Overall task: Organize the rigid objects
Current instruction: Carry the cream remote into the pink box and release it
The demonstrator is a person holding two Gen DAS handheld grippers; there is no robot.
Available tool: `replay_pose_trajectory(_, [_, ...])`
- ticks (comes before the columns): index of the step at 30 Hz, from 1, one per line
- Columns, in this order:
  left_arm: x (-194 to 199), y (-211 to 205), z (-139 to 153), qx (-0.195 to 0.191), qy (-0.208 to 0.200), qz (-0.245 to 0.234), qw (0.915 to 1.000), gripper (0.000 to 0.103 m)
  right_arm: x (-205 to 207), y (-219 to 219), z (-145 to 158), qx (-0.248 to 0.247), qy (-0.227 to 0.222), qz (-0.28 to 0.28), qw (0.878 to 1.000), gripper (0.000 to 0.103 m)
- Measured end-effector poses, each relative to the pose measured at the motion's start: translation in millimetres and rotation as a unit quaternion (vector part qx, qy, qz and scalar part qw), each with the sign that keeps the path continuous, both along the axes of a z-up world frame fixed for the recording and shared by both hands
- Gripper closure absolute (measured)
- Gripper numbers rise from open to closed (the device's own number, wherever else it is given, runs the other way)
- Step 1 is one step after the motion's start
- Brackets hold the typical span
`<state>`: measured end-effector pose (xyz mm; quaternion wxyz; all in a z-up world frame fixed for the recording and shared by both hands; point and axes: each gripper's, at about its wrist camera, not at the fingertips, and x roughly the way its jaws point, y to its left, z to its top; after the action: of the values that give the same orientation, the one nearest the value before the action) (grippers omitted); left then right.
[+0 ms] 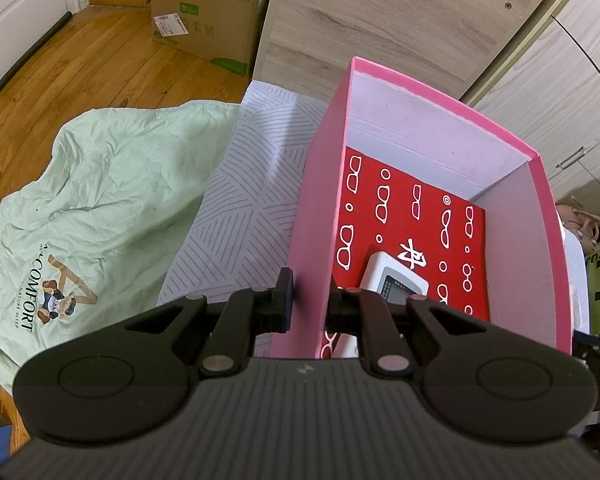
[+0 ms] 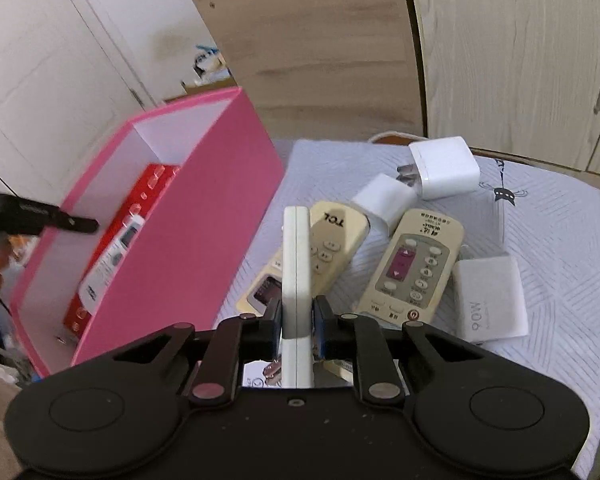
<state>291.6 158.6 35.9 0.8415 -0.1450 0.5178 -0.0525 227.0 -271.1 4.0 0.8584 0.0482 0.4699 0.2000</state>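
My left gripper (image 1: 309, 298) has its jaws clamped on the near wall of the pink box (image 1: 324, 184) (a white remote (image 1: 396, 278) lies inside, just beyond them). My right gripper (image 2: 297, 316) jaws pinch a white slab (image 2: 296, 264) edge-on, with the beige remotes (image 2: 414, 264) on the bed just past them.

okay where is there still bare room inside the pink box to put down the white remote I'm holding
Inside the pink box, the red patterned box covers the floor. Its far half, toward the white end wall, is bare. The near end is crowded: a white remote already lies there, by the left gripper clamping the wall. The right gripper holds the held remote.
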Motion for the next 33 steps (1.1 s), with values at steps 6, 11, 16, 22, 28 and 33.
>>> replay_pose_trajectory(6, [0,-1,1,0.008,-0.002,-0.006,0.9999,0.092,4,18,5,-0.030,0.000,0.013,0.999,0.081])
replay_pose_trajectory(11, [0,-1,2,0.010,-0.002,-0.008,0.9999,0.092,12,36,-11,-0.079,0.010,0.016,0.997,0.080])
replay_pose_trajectory(16, [-1,-3,3,0.012,-0.003,-0.015,0.9998,0.092,6,33,15,-0.073,-0.049,-0.003,0.996,0.082])
replay_pose_trajectory(22, [-1,-3,3,0.002,-0.001,-0.004,1.0000,0.091,-13,35,66,-0.014,-0.140,-0.013,0.990,0.082])
replay_pose_trajectory(28, [-2,-1,3,0.002,0.002,-0.006,1.0000,0.091,-30,78,99,0.069,-0.215,0.094,0.970,0.082])
replay_pose_trajectory(33, [-2,3,3,-0.007,0.006,-0.002,1.0000,0.091,6,152,96,0.052,-0.155,0.156,0.974,0.082])
